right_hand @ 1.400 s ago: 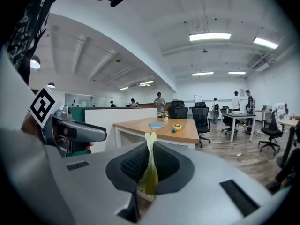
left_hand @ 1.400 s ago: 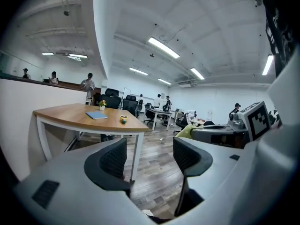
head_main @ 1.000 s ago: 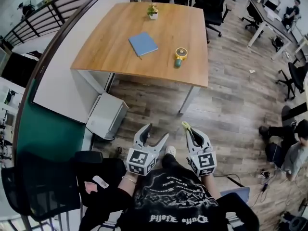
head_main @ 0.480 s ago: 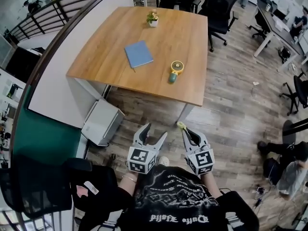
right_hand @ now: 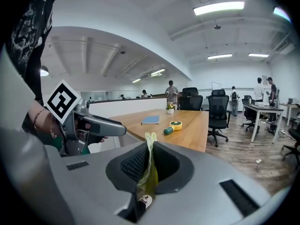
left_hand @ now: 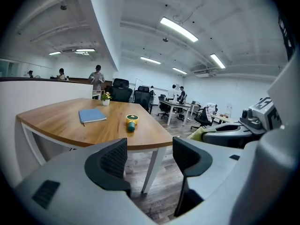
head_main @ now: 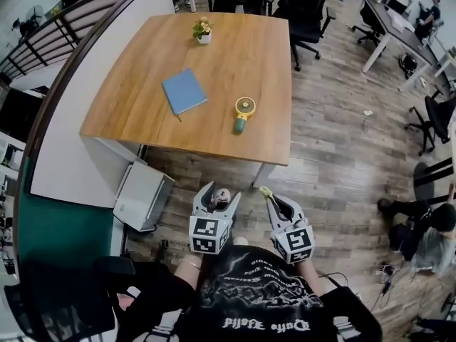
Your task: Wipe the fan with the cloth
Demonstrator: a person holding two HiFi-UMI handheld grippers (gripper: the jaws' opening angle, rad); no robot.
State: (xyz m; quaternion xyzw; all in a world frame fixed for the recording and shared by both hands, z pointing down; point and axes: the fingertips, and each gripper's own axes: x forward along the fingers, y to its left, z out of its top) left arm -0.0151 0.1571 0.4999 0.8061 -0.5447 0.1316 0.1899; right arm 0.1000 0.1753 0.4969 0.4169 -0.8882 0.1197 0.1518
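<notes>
A small yellow fan (head_main: 243, 112) with a green handle lies on the wooden table (head_main: 135, 98), near its front right edge; it also shows far off as the fan (left_hand: 131, 121) and the fan (right_hand: 172, 126). Both grippers hang low in front of my body, over the floor, well short of the table. My right gripper (head_main: 275, 197) is shut on a yellow-green cloth (head_main: 265, 189); the cloth (right_hand: 149, 172) stands pinched between the jaws of the right gripper (right_hand: 150, 161). My left gripper (head_main: 220, 194) is open and holds nothing, with floor showing through the gap of the left gripper (left_hand: 150, 149).
A blue notebook (head_main: 184, 91) lies left of the fan and a small potted plant (head_main: 203, 30) stands at the table's far edge. A white cabinet (head_main: 142, 194) sits by the table's front left leg. Office chairs (head_main: 306, 6) stand beyond; a person (head_main: 427, 226) sits at the right.
The table and fan have come nearer and shifted left in the head view. The left gripper's jaws have narrowed. The right gripper still holds the cloth.
</notes>
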